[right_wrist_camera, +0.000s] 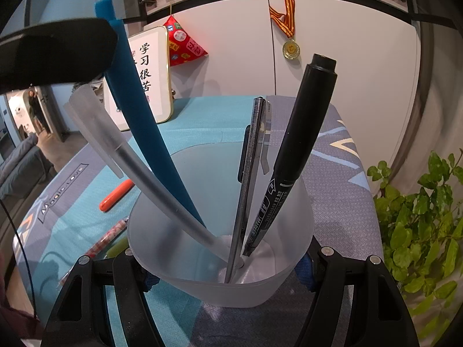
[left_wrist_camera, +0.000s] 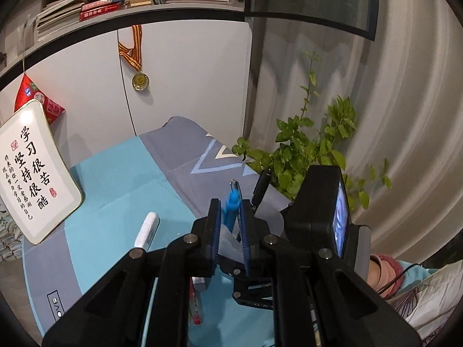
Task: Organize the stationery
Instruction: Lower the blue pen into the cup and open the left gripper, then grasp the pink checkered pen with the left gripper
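Observation:
My left gripper (left_wrist_camera: 230, 208) is shut on a blue pen (left_wrist_camera: 231, 202) that stands up between its pads. In the right wrist view the same blue pen (right_wrist_camera: 139, 110) slants down into a frosted plastic cup (right_wrist_camera: 202, 286), and a left finger (right_wrist_camera: 58, 49) shows dark at the top left. My right gripper (right_wrist_camera: 228, 277) is shut on the cup, its blue pads pressing both sides. Also in the cup are a frosted pen (right_wrist_camera: 144, 170), a grey metal pen (right_wrist_camera: 249, 167) and a black marker (right_wrist_camera: 298, 150). The pens' tips rest at the cup's bottom.
A white pen (left_wrist_camera: 147, 231) and a red-and-white pen (left_wrist_camera: 196, 303) lie on the blue desk mat (left_wrist_camera: 115, 190). An orange pen (right_wrist_camera: 115, 195) and a patterned pen (right_wrist_camera: 107, 240) lie left of the cup. A framed calligraphy board (left_wrist_camera: 34, 173) leans at the left; a green plant (right_wrist_camera: 419, 231) stands right.

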Action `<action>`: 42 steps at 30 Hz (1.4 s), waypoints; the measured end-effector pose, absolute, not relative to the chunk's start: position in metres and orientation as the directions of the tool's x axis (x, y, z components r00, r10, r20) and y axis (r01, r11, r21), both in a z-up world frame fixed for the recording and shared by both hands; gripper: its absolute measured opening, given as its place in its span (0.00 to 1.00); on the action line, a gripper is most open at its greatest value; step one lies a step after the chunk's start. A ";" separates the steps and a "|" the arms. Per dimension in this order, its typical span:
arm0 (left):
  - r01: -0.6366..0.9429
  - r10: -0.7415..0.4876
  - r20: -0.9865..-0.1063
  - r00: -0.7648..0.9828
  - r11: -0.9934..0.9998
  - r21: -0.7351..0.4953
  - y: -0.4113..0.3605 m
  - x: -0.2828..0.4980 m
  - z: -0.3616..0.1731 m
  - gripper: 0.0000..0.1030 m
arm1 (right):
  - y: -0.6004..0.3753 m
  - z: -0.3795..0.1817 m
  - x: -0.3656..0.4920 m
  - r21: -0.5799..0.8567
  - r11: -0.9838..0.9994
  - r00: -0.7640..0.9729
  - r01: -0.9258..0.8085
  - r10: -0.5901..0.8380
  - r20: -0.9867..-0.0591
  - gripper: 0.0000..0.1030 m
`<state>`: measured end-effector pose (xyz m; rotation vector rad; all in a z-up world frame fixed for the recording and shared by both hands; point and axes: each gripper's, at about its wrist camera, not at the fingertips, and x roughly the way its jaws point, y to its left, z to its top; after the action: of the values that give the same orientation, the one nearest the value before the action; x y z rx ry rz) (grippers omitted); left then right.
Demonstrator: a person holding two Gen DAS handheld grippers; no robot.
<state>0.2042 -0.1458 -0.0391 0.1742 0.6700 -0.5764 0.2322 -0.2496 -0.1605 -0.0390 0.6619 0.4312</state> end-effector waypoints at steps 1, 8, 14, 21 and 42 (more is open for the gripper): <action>0.554 -0.444 -0.628 0.639 0.832 -0.025 -0.145 0.203 -0.038 0.12 | -0.249 -0.161 0.232 0.100 0.911 0.704 -0.400 0.375 -0.603 0.70; 0.471 -0.401 -0.588 0.703 0.881 -0.039 -0.113 0.193 -0.030 0.36 | -0.249 -0.161 0.232 0.100 0.911 0.704 -0.400 0.376 -0.603 0.70; 0.362 -0.308 -0.684 0.662 0.930 -0.068 -0.079 0.198 -0.068 0.36 | -0.249 -0.161 0.232 0.100 0.911 0.704 -0.400 0.376 -0.603 0.70; 0.336 -0.239 -0.805 0.543 0.940 -0.052 -0.068 0.183 -0.126 0.35 | -0.249 -0.161 0.232 0.103 0.910 0.702 -0.401 0.377 -0.604 0.70; 0.334 -0.222 -0.793 0.567 0.942 -0.025 -0.052 0.131 -0.148 0.11 | -0.249 -0.162 0.231 0.111 0.909 0.695 -0.401 0.381 -0.610 0.70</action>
<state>0.1309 -0.0516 -0.1485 0.1329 0.9111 -0.3280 0.2312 -0.2487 -0.1617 -0.0321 0.6740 0.4363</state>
